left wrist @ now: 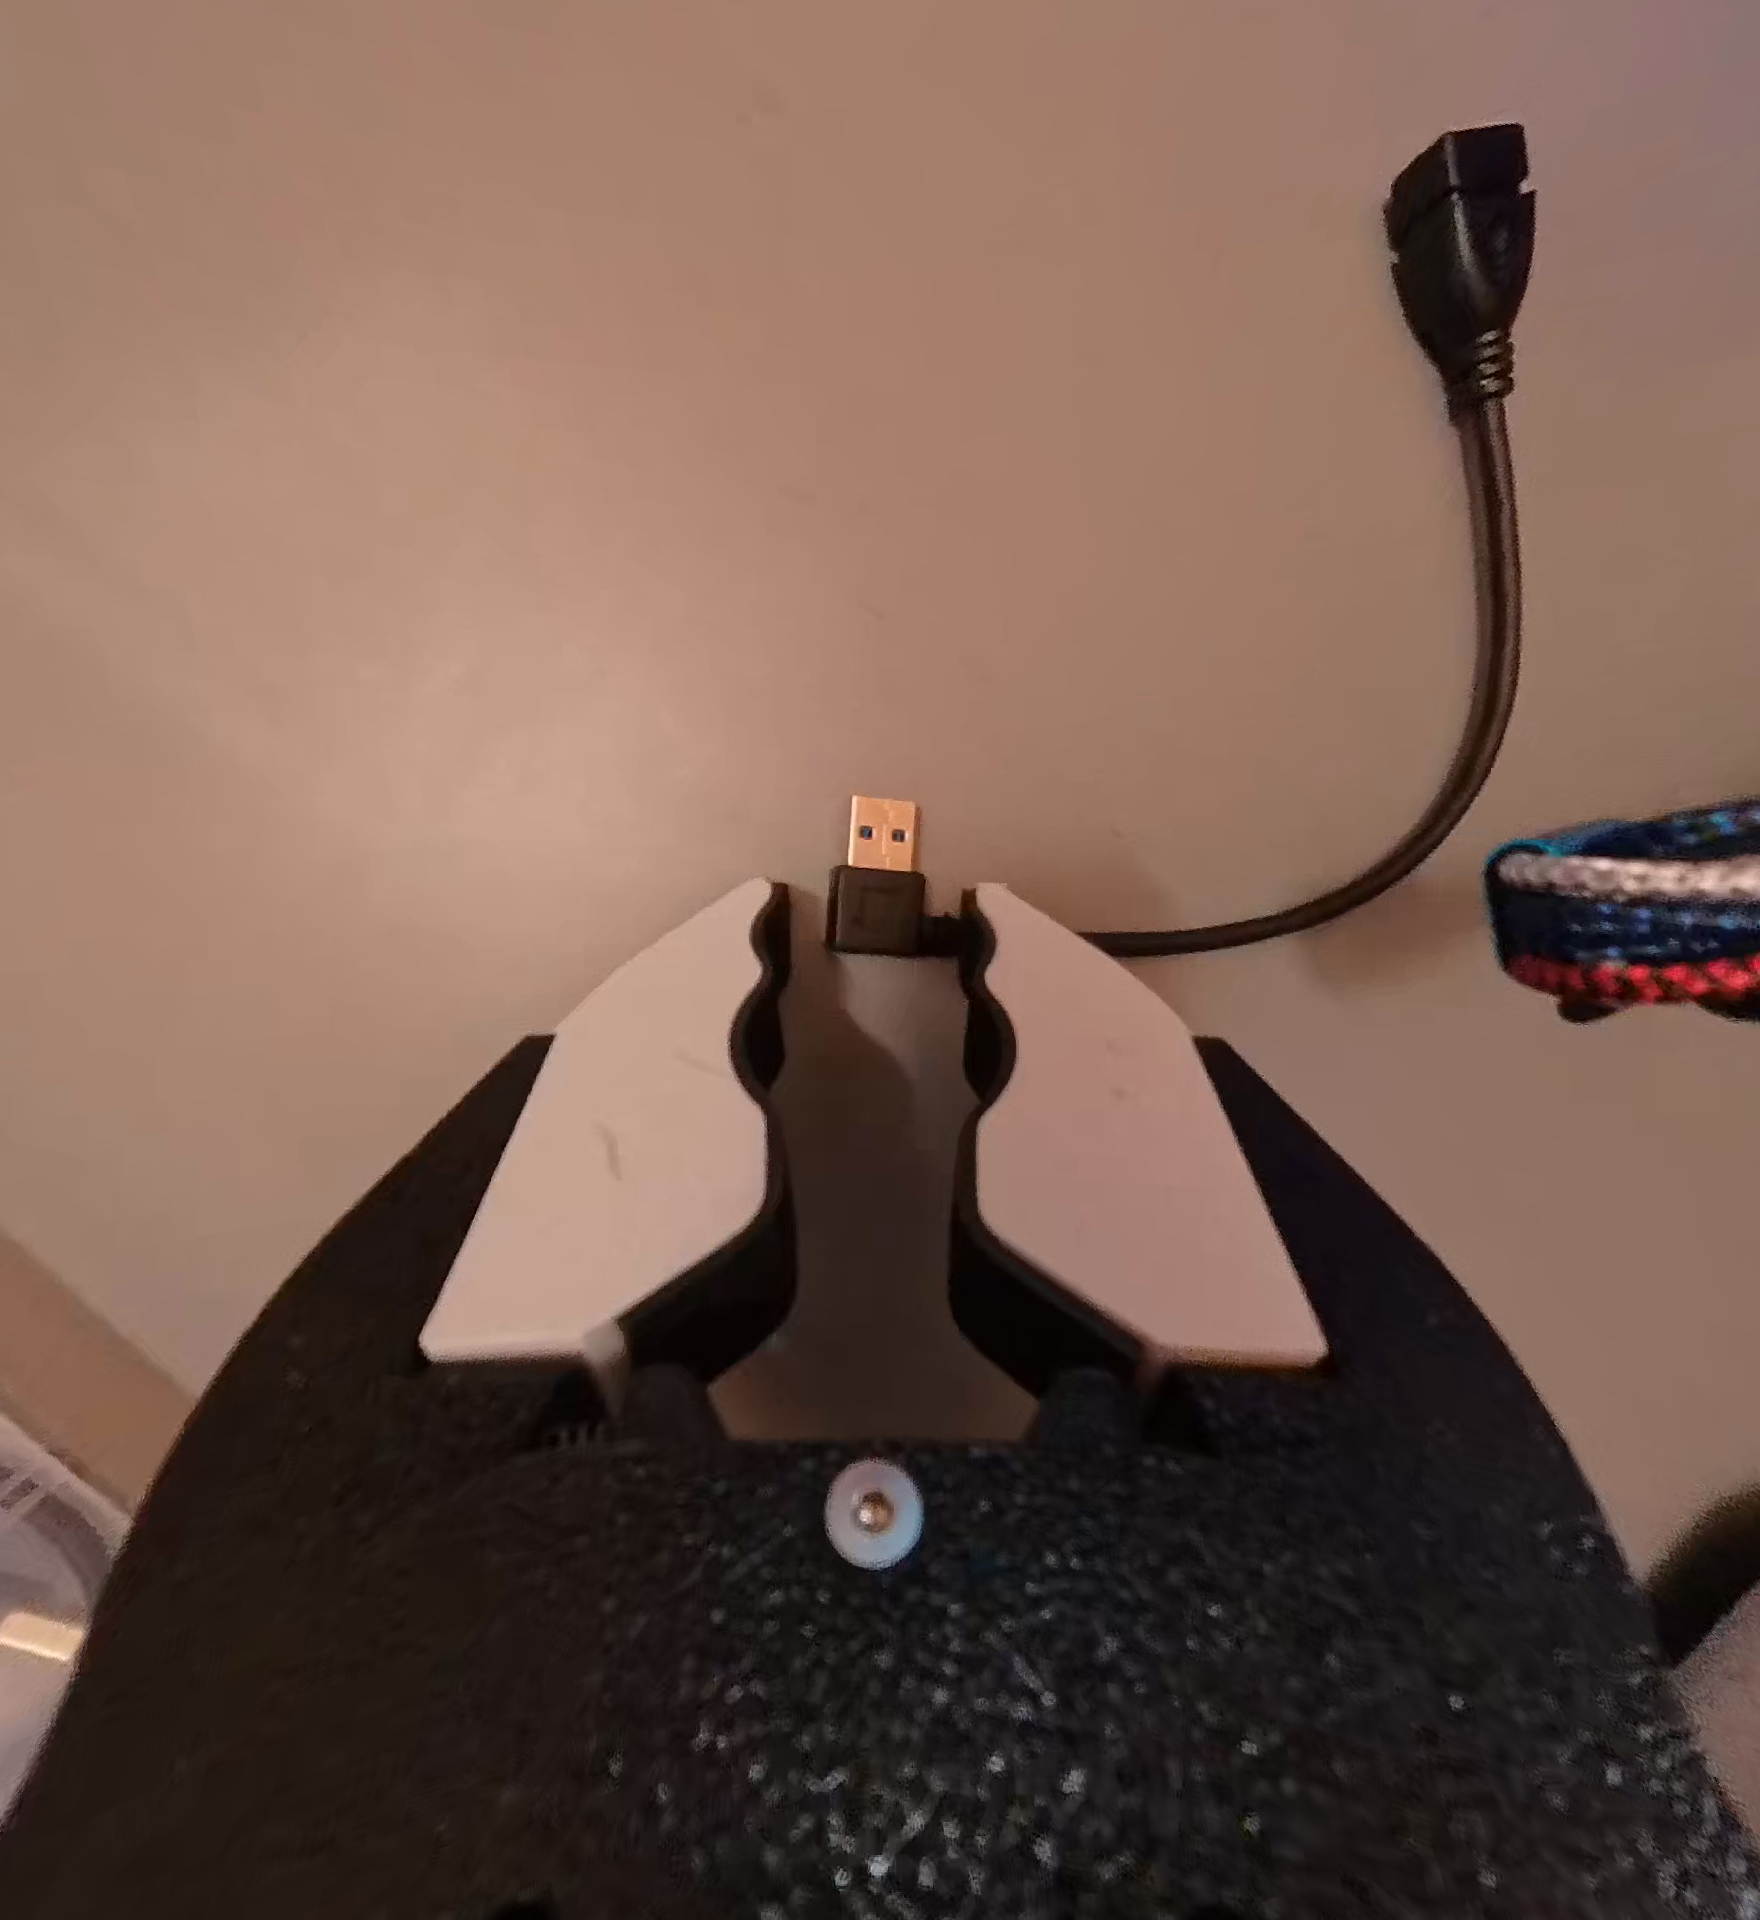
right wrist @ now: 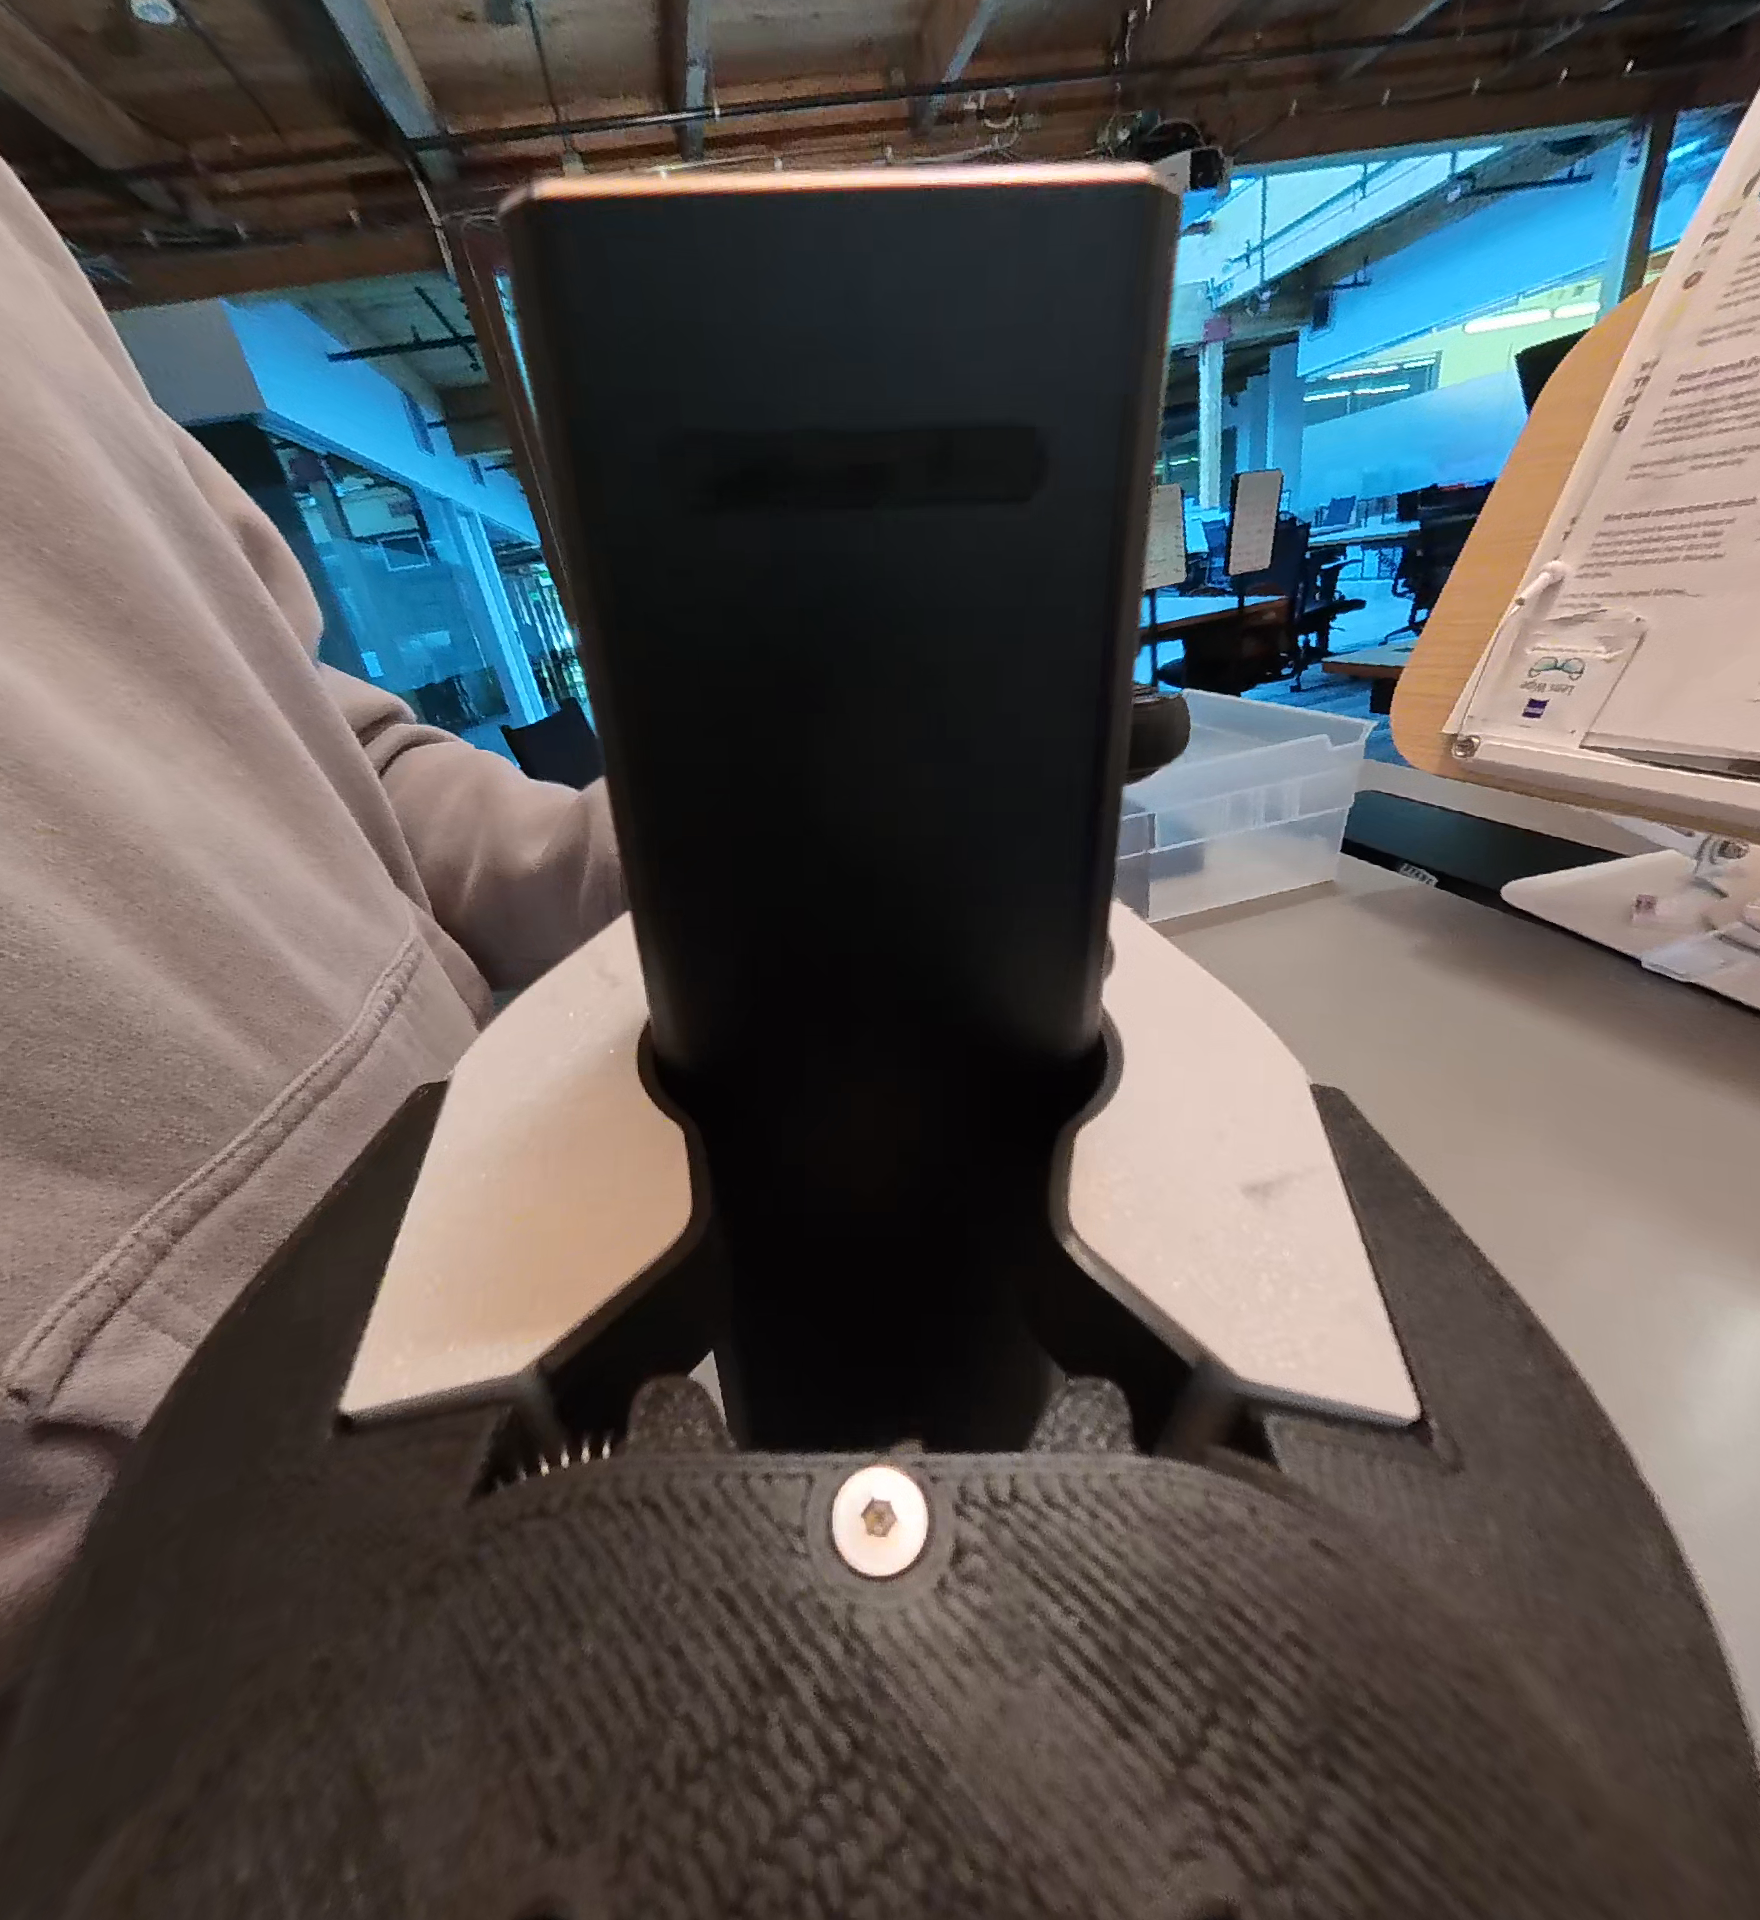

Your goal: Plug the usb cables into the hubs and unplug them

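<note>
- Left claw [left wrist: 876,914] clenched on black right-angle USB plug [left wrist: 878,912]; gold metal tip projecting forward past the fingertips, long axis in line with the fingers.
- Cable [left wrist: 1458,810] leaving the plug body sideways toward the right finger, then curving away over the table [left wrist: 440,520] to a black female connector [left wrist: 1458,223] lying well beyond and to the right of the plug.
- Right claw [right wrist: 876,1039] grasping dark rectangular hub [right wrist: 845,623]; held upright, long axis along the fingers, far end raised clear of the table.
- Port side of the hub not discernible in the right wrist view; hub absent from the left wrist view, so bearing from plug to hub cannot be told.
- Likely requirement: turn both claws until plug tip faces a hub port, axes parallel.
- Clearance: open table ahead and left of the plug; braided band [left wrist: 1676,914] just right of the plug, a snag risk for the cable.
- Grey sleeve [right wrist: 180,727] close on the left of the hub; paper stand [right wrist: 1686,520] to its right.
</note>
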Motion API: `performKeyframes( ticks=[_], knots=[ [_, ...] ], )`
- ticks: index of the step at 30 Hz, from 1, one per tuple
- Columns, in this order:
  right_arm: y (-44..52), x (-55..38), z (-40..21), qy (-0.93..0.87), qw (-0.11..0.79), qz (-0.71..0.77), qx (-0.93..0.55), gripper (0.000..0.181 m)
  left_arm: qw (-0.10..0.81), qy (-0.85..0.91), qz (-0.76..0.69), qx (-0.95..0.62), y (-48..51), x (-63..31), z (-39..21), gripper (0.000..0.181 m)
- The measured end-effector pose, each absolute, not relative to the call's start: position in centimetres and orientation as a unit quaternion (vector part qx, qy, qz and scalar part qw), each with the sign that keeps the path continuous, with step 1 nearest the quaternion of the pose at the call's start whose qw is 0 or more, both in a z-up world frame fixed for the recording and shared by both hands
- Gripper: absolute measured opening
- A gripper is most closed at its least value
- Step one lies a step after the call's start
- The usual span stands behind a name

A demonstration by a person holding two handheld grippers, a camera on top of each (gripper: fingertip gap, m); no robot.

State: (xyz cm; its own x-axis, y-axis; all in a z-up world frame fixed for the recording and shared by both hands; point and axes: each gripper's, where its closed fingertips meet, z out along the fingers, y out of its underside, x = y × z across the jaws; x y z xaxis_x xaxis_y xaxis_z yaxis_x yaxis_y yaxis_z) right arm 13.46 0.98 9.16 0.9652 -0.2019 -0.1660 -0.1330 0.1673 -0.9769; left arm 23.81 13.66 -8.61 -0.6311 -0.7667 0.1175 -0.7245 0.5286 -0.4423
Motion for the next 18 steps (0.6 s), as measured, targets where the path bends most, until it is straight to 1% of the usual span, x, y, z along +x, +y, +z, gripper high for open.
performKeyframes(
  ticks=[4,8,14,18],
  knots=[
    [1.2,13.5,9.2,0.127,0.753,-0.017,-0.646,0.073,0.087,0.891,-0.195,-0.401,14.2,24.3,-8.9,0.016],
    [1.4,13.5,9.3,0.124,0.754,-0.011,-0.644,0.073,0.116,0.906,-0.176,-0.367,14.1,24.3,-8.8,0.016],
    [1.4,13.5,9.3,0.124,0.754,-0.01,-0.645,0.073,0.137,0.926,-0.219,-0.276,13.9,24.6,-8.7,0.016],
    [1.2,13.6,9.5,0.122,0.753,-0.015,-0.646,0.073,0.185,0.924,-0.236,-0.236,14.4,25.3,-8.3,0.015]
  ],
)
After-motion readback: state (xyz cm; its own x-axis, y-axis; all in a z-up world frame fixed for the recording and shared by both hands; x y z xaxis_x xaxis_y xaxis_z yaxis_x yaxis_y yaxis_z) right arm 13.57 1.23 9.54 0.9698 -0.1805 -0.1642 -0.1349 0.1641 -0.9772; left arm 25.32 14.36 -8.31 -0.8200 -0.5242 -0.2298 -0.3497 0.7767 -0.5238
